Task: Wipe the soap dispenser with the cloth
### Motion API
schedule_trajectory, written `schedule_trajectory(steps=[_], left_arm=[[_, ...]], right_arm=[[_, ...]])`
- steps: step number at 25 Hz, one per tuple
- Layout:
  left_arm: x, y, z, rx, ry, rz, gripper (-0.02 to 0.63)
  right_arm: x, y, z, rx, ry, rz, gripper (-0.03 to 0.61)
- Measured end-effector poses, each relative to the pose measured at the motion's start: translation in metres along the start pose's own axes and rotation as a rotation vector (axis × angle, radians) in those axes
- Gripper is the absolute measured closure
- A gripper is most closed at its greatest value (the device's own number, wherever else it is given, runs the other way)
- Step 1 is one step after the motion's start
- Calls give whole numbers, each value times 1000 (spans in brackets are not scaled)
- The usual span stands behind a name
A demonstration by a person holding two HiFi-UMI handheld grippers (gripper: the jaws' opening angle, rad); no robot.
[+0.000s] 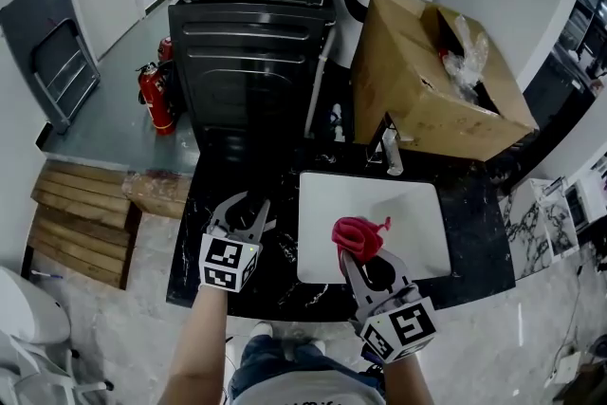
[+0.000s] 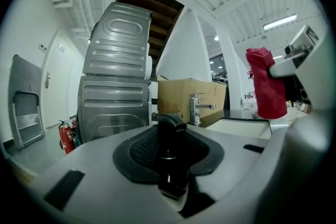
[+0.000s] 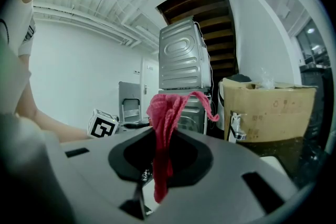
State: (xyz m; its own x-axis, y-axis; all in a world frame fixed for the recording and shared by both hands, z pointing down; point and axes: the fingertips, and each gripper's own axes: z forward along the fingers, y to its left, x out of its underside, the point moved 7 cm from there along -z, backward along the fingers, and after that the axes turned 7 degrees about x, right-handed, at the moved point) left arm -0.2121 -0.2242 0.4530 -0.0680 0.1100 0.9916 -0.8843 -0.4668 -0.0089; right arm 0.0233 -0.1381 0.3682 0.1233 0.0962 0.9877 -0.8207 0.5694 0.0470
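A black pump soap dispenser [image 2: 169, 150] stands upright between the jaws of my left gripper [image 2: 171, 136], which is shut on it. In the head view that left gripper [image 1: 248, 206] sits over the dark counter left of the basin, and the dispenser is hard to make out against the black top. My right gripper [image 1: 359, 253] is shut on a red cloth [image 1: 359, 234], which bunches above its jaws over the basin's front edge. The cloth [image 3: 165, 128] hangs down between the right gripper's [image 3: 160, 165] jaws, and the cloth [image 2: 266, 89] also shows from the left gripper, apart from the dispenser.
A white sink basin [image 1: 408, 213] is set in the black counter [image 1: 479, 242], with a chrome tap [image 1: 391, 152] behind it. An open cardboard box [image 1: 417, 81] stands at the back right. Stacked grey machines [image 1: 251, 62], a fire extinguisher [image 1: 154, 100] and a wooden pallet [image 1: 81, 213] lie to the left.
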Motion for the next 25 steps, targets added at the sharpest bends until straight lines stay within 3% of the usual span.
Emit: schedule_trajectory(steps=[7,17,25], left_arm=[[-6,-1,-5,10,19,-59,509],[-72,-16,-18,123,22,-180,509],[-104,-32,-16,168,21,-299,509]], right_arm=[[-6,-1,-2,-18,-32,6,517],[-17,-12,1,-26,-83,46,517],[-7,-7,21,-94,-40,107,517]])
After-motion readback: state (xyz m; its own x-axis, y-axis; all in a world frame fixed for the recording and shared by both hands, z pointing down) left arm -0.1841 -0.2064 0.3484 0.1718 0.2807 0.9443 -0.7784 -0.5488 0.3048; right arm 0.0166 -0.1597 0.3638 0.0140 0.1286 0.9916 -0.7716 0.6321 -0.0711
